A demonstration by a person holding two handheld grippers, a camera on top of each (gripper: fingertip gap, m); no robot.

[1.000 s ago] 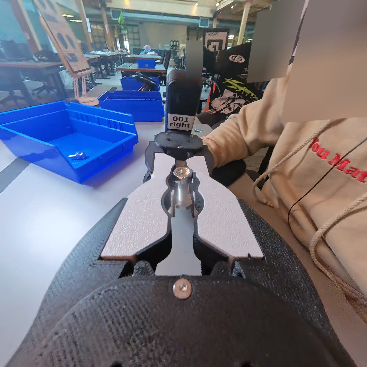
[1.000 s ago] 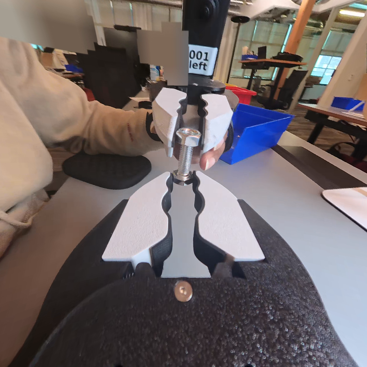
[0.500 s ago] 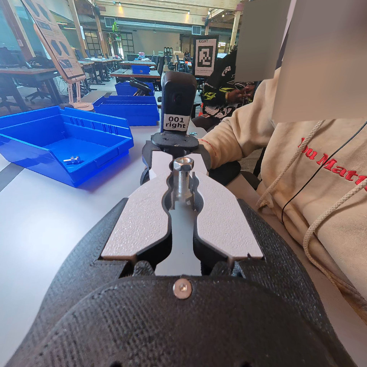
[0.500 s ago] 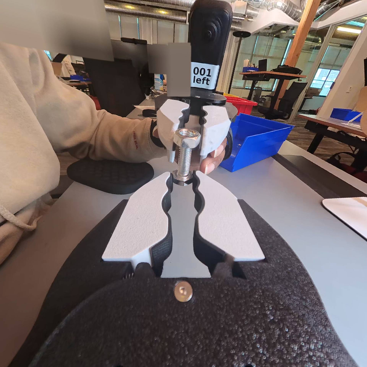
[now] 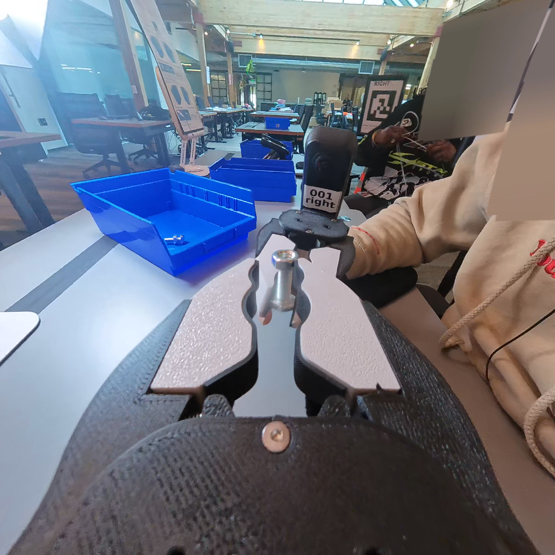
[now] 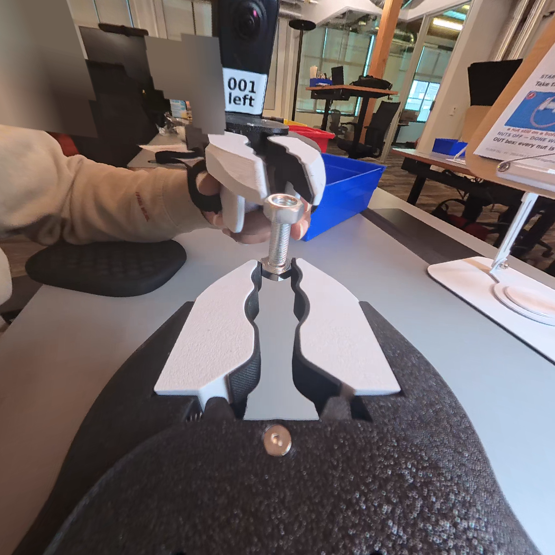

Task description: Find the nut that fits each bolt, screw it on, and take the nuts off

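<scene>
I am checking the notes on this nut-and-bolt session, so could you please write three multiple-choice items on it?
1. Where does the loose metal part lie?
A. in a bin
B. on the black pad
C. on the white stand

2. What colour is that bin?
A. red
B. green
C. blue

3. How is the right hand-held gripper?
A. open, empty
B. shut on the nut
C. shut on the bolt's head

Answers:
1 A, it rests on the bin's floor.
2 C, its walls are blue.
3 B, both fingertips press the nut's sides.
</scene>
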